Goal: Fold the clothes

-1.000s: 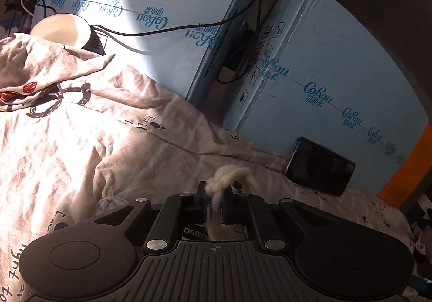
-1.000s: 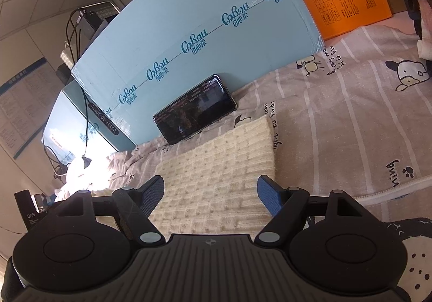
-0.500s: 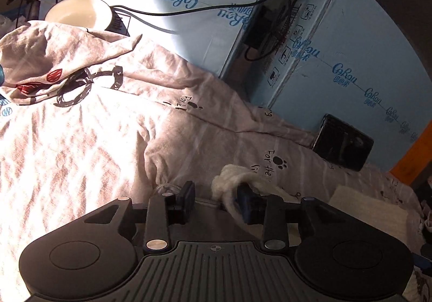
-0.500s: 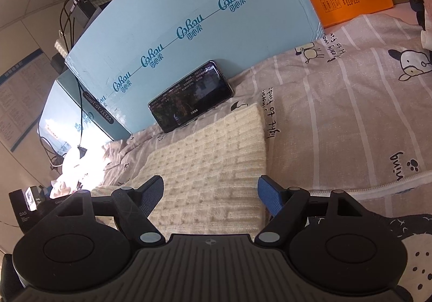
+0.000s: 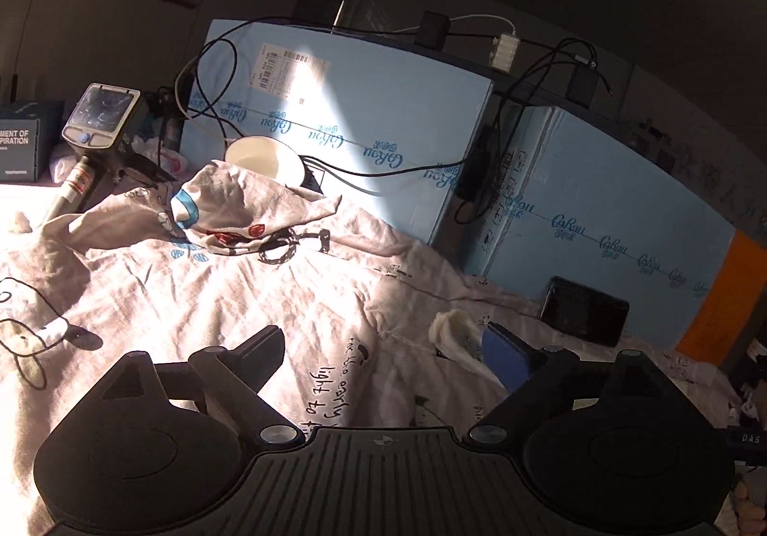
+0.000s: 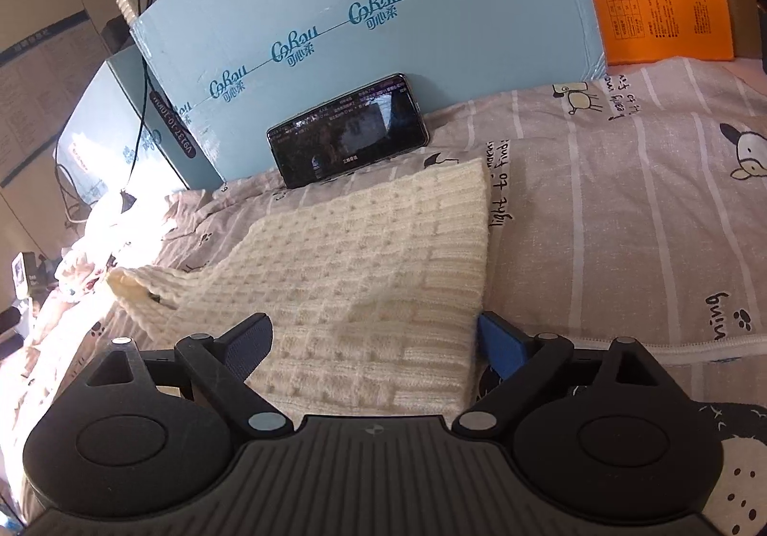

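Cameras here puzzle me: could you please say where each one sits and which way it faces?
Left wrist: sits on the left tool, jaws open, looking low across the bedsheet toward blue boxes.
Right wrist: sits on the right tool, jaws open, looking down over the cream knit sweater toward the phone.
Shared: phone, sweater tip, bedsheet, boxes.

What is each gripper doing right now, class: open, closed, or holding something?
Left gripper: open, holding nothing; the cream knit garment lies beside it.
Right gripper: open, empty, above the garment.
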A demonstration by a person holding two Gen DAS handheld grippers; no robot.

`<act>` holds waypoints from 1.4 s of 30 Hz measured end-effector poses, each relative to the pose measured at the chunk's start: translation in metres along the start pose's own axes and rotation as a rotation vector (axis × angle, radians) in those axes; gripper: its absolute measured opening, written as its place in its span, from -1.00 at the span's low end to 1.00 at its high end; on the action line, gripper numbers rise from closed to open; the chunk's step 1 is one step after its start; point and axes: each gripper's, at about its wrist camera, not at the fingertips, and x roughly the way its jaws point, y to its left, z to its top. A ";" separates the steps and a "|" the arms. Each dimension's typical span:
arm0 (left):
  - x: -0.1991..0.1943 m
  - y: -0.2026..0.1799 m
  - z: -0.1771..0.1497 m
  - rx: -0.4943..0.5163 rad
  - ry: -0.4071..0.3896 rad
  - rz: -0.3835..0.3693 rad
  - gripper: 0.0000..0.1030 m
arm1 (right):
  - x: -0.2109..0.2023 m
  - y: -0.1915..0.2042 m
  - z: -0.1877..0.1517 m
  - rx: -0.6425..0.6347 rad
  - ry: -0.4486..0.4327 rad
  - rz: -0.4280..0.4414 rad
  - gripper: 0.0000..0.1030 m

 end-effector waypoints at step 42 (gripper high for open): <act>0.012 -0.061 -0.101 -0.083 0.169 -0.405 -0.53 | -0.102 0.021 -0.067 -0.038 -0.211 0.234 1.00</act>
